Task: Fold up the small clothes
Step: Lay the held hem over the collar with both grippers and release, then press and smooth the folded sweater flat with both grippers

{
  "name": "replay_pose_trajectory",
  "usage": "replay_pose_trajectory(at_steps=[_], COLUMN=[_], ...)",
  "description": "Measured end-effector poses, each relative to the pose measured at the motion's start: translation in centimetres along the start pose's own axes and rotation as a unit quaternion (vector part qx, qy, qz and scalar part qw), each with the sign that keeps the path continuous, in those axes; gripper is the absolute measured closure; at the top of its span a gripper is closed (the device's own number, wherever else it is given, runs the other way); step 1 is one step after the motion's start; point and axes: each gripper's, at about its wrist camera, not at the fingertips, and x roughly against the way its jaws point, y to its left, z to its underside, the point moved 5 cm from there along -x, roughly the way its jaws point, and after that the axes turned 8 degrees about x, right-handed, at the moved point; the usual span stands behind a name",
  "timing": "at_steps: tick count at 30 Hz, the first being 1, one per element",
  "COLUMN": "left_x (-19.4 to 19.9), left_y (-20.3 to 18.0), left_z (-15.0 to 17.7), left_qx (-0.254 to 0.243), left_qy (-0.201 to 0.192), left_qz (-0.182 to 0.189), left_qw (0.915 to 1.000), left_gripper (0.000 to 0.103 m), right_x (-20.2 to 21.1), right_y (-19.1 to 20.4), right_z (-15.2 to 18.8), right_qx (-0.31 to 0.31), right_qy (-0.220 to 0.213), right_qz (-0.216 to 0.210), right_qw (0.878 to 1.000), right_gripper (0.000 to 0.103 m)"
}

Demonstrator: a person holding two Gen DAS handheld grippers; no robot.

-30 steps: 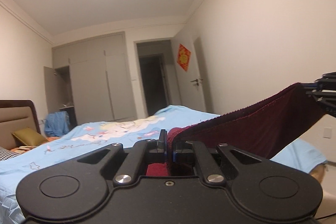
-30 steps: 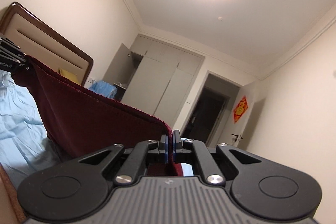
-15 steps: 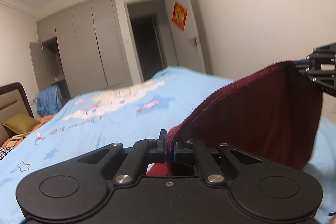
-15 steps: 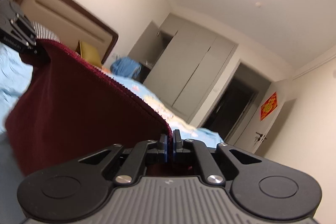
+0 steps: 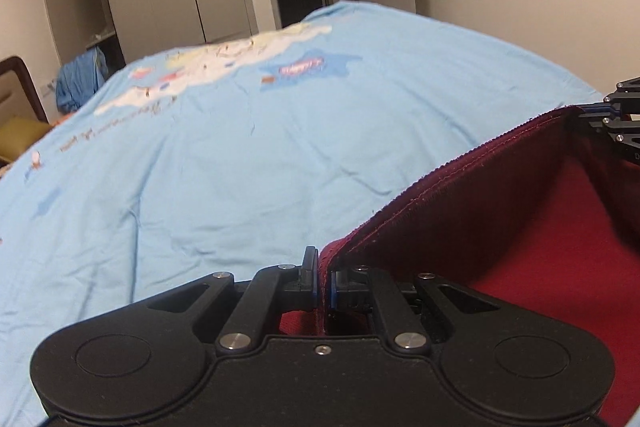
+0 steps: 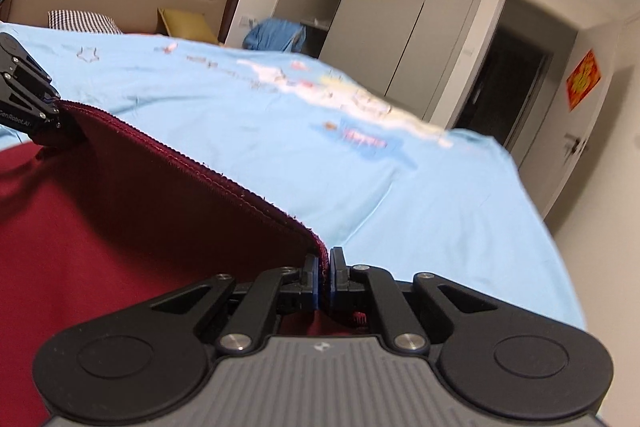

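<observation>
Left gripper (image 5: 319, 277) and right gripper (image 6: 325, 277) both clamped on dark red garment (image 5: 500, 227) hem corners. Hem taut between them, running left-right; body drapes near side onto blue bedsheet (image 5: 240, 147).
</observation>
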Motion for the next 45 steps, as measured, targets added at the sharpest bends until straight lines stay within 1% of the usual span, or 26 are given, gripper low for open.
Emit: replay_pose_trajectory(at_steps=[1, 3, 4, 5, 6, 7, 8, 9, 10, 11, 12, 14, 16, 18, 21, 22, 24, 25, 26, 28, 29, 31, 32, 34, 37, 45], left_x=[-0.8, -2.4, -2.8, -3.3, -3.5, -3.8, -3.8, -3.6, -3.2, -2.9, -2.2, -1.0, 0.4, 1.3, 2.1, 2.0, 1.5, 1.3, 0.9, 0.0, -0.7, -1.8, -2.5, -3.5, -3.9, -4.1], left_y=[0.1, 0.3, 0.6, 0.7, 0.9, 1.2, 1.6, 2.0, 2.3, 2.7, 3.1, 3.7, 4.0, 3.6, 2.0, 1.3, -0.3, -1.0, -1.7, -2.5, -2.5, -2.0, -1.4, -0.3, 0.5, 0.1], left_z=[0.3, 1.1, 1.6, 1.8, 2.0, 2.2, 2.2, 2.2, 2.3, 2.2, 2.3, 2.2, 2.4, 2.9, 3.8, 4.0, 4.4, 4.5, 4.5, 4.6, 4.8, 5.1, 5.5, 6.2, 6.7, 7.1], left_qx=[0.005, 0.011, 0.012, 0.014, 0.019, 0.031, 0.048, 0.064, 0.077, 0.087, 0.097, 0.118, 0.132, 0.134, 0.12, 0.107, 0.077, 0.062, 0.046, 0.025, 0.023, 0.04, 0.059, 0.098, 0.126, 0.111], left_qy=[0.008, 0.024, 0.03, 0.036, 0.042, 0.048, 0.051, 0.046, 0.037, 0.029, 0.022, 0.0, -0.027, -0.045, -0.073, -0.074, -0.071, -0.068, -0.067, -0.06, -0.053, -0.042, -0.033, -0.017, -0.025, -0.031], left_qz=[0.002, 0.008, 0.008, 0.008, 0.011, 0.015, 0.016, 0.018, 0.019, 0.017, 0.01, -0.011, -0.026, -0.02, 0.002, 0.015, 0.038, 0.044, 0.047, 0.042, 0.035, 0.025, 0.022, 0.032, 0.043, 0.03], left_qw=[1.0, 0.9996, 0.9994, 0.9992, 0.9989, 0.9982, 0.9974, 0.9968, 0.9962, 0.9957, 0.9949, 0.993, 0.9905, 0.9898, 0.9901, 0.9914, 0.9938, 0.9948, 0.9956, 0.997, 0.9977, 0.998, 0.9975, 0.9946, 0.9908, 0.9929], left_gripper=[0.097, 0.095, 0.088, 0.078, 0.07, 0.05, 0.03, 0.022, 0.014, 0.01, 0.008, 0.002, 0.001, 0.001, 0.001, 0.001, 0.001, 0.001, 0.001, 0.001, 0.001, 0.001, 0.001, 0.001, 0.001, 0.001], right_x=[-0.6, -1.8, -2.1, -2.3, -2.2, -2.2, -2.0, -1.6, -1.5, -0.6, 0.0, 1.3, 2.8, 4.4, 5.8, 6.0, 6.2, 6.0, 5.9, 6.0, 5.8, 5.4, 5.1, 4.3, 3.5, 3.5], right_y=[0.2, 0.1, 0.0, -0.3, -0.8, -1.5, -2.1, -3.2, -4.0, -4.4, -5.0, -5.8, -5.9, -5.1, -2.0, -1.3, -0.2, -0.1, -0.2, -1.4, -2.2, -4.1, -4.8, -5.4, -4.8, -4.7], right_z=[0.4, 1.5, 2.1, 2.5, 3.0, 3.5, 3.5, 3.8, 3.7, 3.8, 4.1, 4.5, 5.1, 6.1, 7.9, 8.4, 9.2, 9.3, 9.5, 10.0, 10.2, 11.0, 11.7, 13.1, 14.2, 14.6], right_qx=[-0.004, -0.019, -0.03, -0.046, -0.066, -0.088, -0.107, -0.125, -0.141, -0.155, -0.168, -0.182, -0.185, -0.179, -0.161, -0.153, -0.141, -0.141, -0.148, -0.177, -0.196, -0.24, -0.257, -0.279, -0.279, -0.287], right_qy=[0.006, 0.017, 0.019, 0.022, 0.023, 0.02, 0.016, 0.013, 0.01, 0.006, 0.002, -0.008, -0.01, -0.01, 0.0, 0.006, 0.013, 0.014, 0.013, 0.004, 0.001, 0.003, 0.008, 0.023, 0.032, 0.031], right_qz=[-0.006, -0.018, -0.023, -0.03, -0.039, -0.049, -0.057, -0.064, -0.068, -0.066, -0.06, -0.051, -0.034, -0.028, -0.034, -0.034, -0.03, -0.025, -0.019, -0.002, 0.012, 0.041, 0.056, 0.068, 0.067, 0.061], right_qw=[1.0, 1.0, 0.999, 0.998, 0.997, 0.995, 0.992, 0.99, 0.988, 0.986, 0.984, 0.982, 0.982, 0.983, 0.986, 0.988, 0.989, 0.99, 0.989, 0.984, 0.98, 0.97, 0.965, 0.957, 0.957, 0.955], right_gripper=[0.096, 0.088, 0.076, 0.054, 0.042, 0.028, 0.022, 0.019, 0.012, 0.005, 0.003, 0.001, 0.0, 0.0, 0.0, 0.001, 0.01, 0.016, 0.019, 0.02, 0.021, 0.023, 0.025, 0.025, 0.024, 0.016])
